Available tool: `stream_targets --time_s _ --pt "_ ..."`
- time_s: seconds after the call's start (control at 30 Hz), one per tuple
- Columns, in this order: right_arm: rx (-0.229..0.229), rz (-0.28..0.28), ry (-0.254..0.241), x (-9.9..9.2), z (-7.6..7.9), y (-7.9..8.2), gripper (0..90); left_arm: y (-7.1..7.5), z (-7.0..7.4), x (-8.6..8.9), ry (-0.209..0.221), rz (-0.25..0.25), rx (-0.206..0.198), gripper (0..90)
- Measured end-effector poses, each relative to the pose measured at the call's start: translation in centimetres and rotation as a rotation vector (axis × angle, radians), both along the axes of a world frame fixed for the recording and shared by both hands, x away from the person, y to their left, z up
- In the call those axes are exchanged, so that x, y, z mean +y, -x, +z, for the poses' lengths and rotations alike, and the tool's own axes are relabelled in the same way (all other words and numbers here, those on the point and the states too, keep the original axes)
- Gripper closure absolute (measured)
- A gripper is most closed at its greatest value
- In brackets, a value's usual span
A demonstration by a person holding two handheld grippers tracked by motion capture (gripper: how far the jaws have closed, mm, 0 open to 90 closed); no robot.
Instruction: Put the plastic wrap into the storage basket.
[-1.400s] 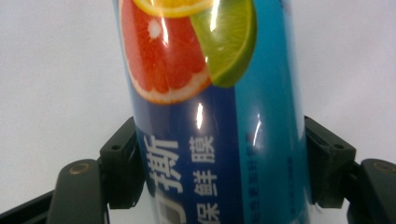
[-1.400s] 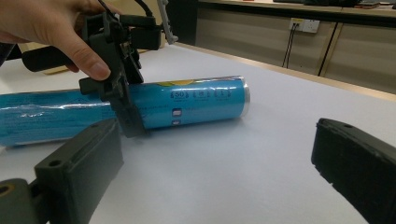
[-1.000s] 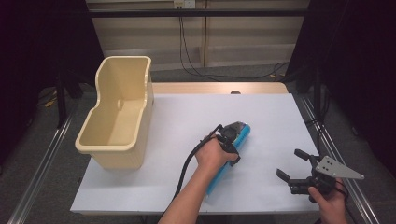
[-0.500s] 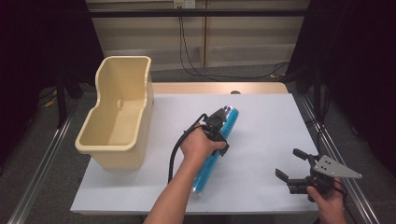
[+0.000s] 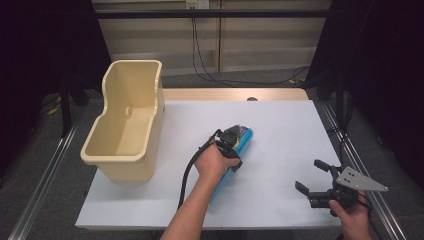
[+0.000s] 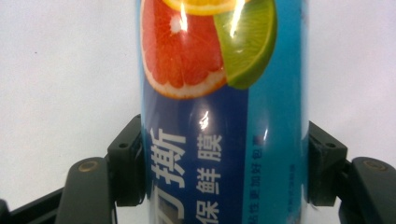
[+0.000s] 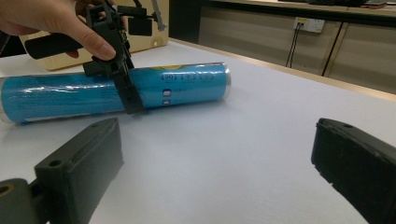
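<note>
Beige bin (image 5: pixel 125 131) holds nothing; L gripper (image 5: pixel 234 142) clamps blue tube (image 5: pixel 243 141), R gripper (image 5: pixel 314 181) released.

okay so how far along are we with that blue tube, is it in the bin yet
Not yet. The left gripper is shut on the blue tube, which lies on its side on the white table. The beige bin looks empty. The right gripper waits open. If the bin is the goal, lifting and placing remain.

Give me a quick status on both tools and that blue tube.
Left tool shut on blue tube, tube lying on the white table. Right tool open, empty, off to the side. Beige bin clear of the tube.
</note>
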State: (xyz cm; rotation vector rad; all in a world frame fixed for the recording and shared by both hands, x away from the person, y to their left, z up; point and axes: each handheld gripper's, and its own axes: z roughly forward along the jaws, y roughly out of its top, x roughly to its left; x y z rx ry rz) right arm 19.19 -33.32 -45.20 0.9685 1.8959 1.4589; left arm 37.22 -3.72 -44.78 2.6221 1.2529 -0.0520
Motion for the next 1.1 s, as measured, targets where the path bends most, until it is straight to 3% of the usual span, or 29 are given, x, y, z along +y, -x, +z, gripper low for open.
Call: stream_targets --time_s 0.27,0.4,0.53,0.7,0.87,1.1 --pt "0.0 0.009 0.007 0.2 0.0 0.1 1.6 0.6 -0.1 0.3 0.018 -0.03 -0.046 30.3" --pt "0.002 0.008 0.012 0.1 0.0 0.0 1.7 1.1 -0.2 0.0 -0.046 -0.097 -0.043 28.2" --pt "0.004 0.005 0.008 0.1 0.0 0.0 1.7 1.3 -0.4 -0.1 -0.058 -0.099 -0.044 28.2" --pt "-0.002 0.007 0.015 0.3 0.0 0.1 1.8 1.3 -0.3 -0.1 -0.063 -0.061 -0.038 30.5" --pt "0.003 0.009 0.016 0.2 -0.1 0.0 1.8 0.8 0.2 -0.1 -0.102 -0.031 0.031 31.5" --pt "0.006 0.006 0.011 0.0 -0.1 -0.1 1.7 0.2 2.6 1.6 -0.032 0.005 0.046 32.2"
